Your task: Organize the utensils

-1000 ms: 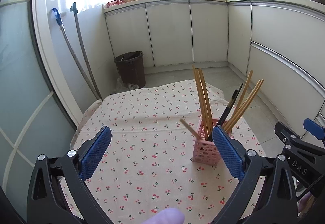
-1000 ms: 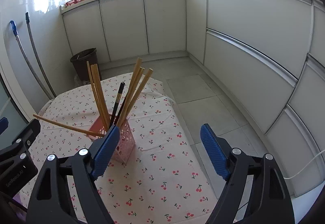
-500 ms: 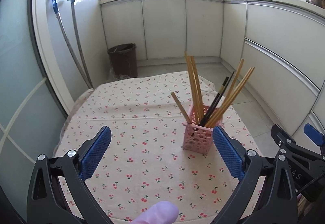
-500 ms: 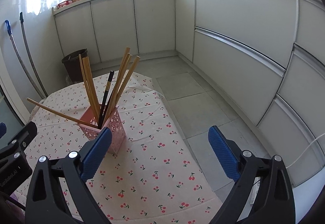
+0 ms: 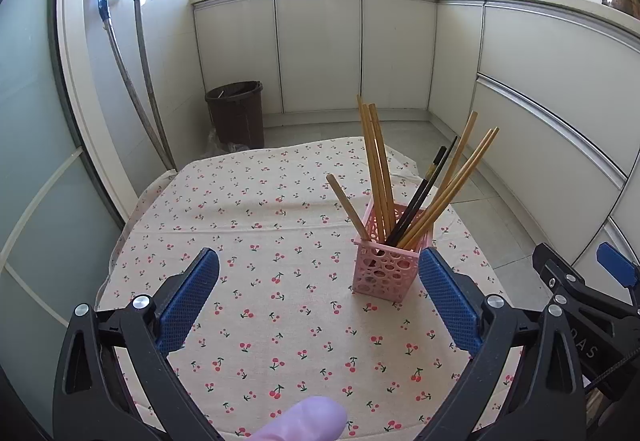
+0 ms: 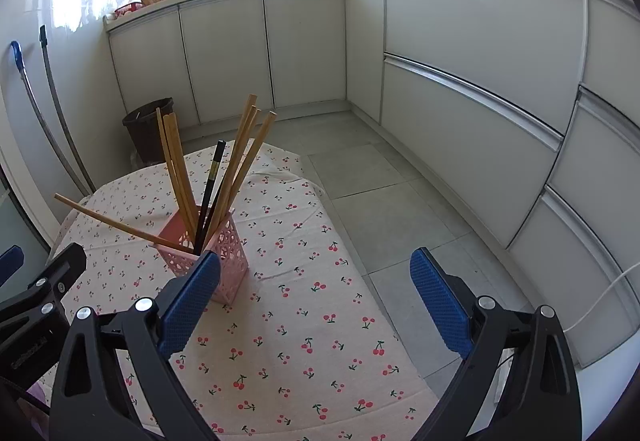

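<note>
You have pulled both grippers back, so the pink holder of chopsticks sits just beyond your wide-open, empty left gripper and right gripper; brushing the low-leaning stick could tip it.

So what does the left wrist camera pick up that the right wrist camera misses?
Only the left wrist view shows a gloved fingertip at the bottom edge and the open left gripper head-on.

Only the right wrist view shows the floor tiles beside the table, a white cable, and the open right gripper head-on.

Both show the pink holder full of chopsticks, the cherry tablecloth and the brown bin.
</note>
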Available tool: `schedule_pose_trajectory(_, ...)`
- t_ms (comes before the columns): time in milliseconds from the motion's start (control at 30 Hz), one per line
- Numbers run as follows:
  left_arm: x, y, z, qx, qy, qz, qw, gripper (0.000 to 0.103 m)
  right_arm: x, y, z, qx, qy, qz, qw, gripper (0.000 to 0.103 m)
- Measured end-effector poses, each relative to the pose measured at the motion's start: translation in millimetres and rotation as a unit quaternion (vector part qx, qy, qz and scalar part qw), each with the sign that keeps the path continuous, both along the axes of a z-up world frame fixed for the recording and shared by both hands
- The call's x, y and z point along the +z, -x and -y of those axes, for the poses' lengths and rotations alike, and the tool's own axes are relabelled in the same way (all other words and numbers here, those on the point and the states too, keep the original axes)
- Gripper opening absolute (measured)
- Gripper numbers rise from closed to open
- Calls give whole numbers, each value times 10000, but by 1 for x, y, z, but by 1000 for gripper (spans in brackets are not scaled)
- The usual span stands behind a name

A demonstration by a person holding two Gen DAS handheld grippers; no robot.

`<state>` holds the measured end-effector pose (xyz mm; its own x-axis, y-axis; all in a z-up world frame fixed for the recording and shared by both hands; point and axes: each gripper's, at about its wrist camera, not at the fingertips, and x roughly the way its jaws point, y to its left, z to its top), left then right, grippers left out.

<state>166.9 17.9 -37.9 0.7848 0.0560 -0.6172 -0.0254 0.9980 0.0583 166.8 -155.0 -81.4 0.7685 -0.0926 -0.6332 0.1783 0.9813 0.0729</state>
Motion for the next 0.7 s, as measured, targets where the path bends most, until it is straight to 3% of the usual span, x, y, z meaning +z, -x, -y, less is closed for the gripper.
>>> schedule_pose_trajectory(700,-5,-3,-4,73,35,-26,10000,96,-3,-2,0,37,-47,-132,9999,93)
